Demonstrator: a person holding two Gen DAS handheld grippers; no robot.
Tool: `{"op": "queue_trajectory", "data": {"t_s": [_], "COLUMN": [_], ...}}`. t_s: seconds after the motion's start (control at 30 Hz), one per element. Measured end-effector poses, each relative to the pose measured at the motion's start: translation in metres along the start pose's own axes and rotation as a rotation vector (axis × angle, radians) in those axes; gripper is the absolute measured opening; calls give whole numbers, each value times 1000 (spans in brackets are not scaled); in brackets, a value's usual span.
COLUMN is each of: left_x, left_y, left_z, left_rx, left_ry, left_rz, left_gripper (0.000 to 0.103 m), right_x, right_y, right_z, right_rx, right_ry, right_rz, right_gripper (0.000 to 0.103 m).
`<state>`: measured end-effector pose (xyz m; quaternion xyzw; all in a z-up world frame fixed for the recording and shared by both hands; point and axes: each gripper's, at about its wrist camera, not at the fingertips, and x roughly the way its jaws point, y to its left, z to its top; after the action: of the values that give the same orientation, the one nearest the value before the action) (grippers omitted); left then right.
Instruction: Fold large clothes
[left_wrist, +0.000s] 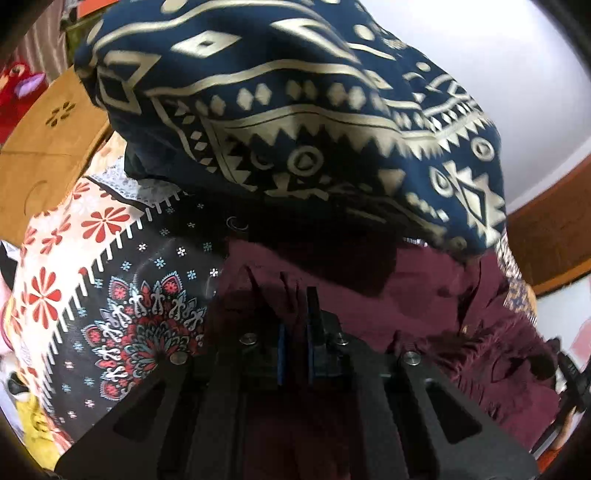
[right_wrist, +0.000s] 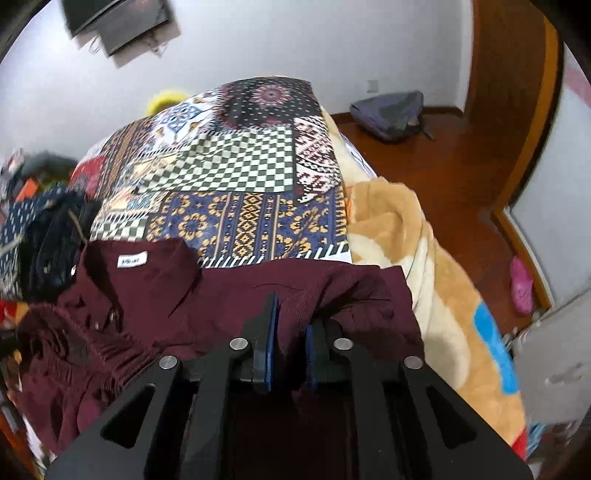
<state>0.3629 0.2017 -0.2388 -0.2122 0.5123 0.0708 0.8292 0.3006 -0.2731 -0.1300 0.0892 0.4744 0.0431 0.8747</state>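
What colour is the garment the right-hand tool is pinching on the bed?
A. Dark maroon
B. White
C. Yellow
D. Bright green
A: in the right wrist view the right gripper has its blue pads closed on a fold of the maroon garment, which lies across the patchwork bedspread.

I'm seeing open patchwork bedspread ahead; a navy patterned garment heap is blocking my left.
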Motion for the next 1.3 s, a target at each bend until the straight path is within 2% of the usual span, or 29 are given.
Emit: {"op": "queue_trajectory", "data": {"t_s": [0.1,0.3,0.37,0.43,0.5,0.57,0.7,0.8,0.9,1.07,1.17,1.3], "left_x": [-17,-73,-86,-103,-121,-138,-155,-139,-106,-54,-38,-43], "left_y": [-9,-30,-40,-47,-50,-58,-66,-69,-70,-71,-70,-72], "left_z": [-3,-16,-20,-21,-24,-29,-32,-40,-55,-86,-99,-105], "left_rx": [49,147,177,209,239,270,294,303,311,325,332,353], "left_ry": [-11,-105,-132,-168,-209,-249,-291,-232,-114,46,58,24], "left_rz": [-5,-58,-60,-57,-68,-66,-99,-112,-121,-108,-80,-62], "left_gripper": [10,31,36,44,46,49,67,68,68,68,68,68], "right_x": [-13,-38,-48,-58,-74,-87,-92,-81,-62,-20,-15,-22], "right_y": [7,24,27,31,33,37,52,68,86,108,115,120], "right_z": [-2,-8,-9,-8,-8,-8,-12,-24,-41,-75,-90,-91], "right_rx": [-56,-113,-118,-117,-109,-110,-129,-162,-216,-313,-366,-406], "right_ry": [2,-37,-67,-104,-156,-198,-178,-126,-48,89,73,65], "right_rz": [-14,-13,-33,-61,-63,-36,22,73,105,73,24,-14], "right_gripper": [18,31,40,61,67,70,72,72,72,73,75,76]}}
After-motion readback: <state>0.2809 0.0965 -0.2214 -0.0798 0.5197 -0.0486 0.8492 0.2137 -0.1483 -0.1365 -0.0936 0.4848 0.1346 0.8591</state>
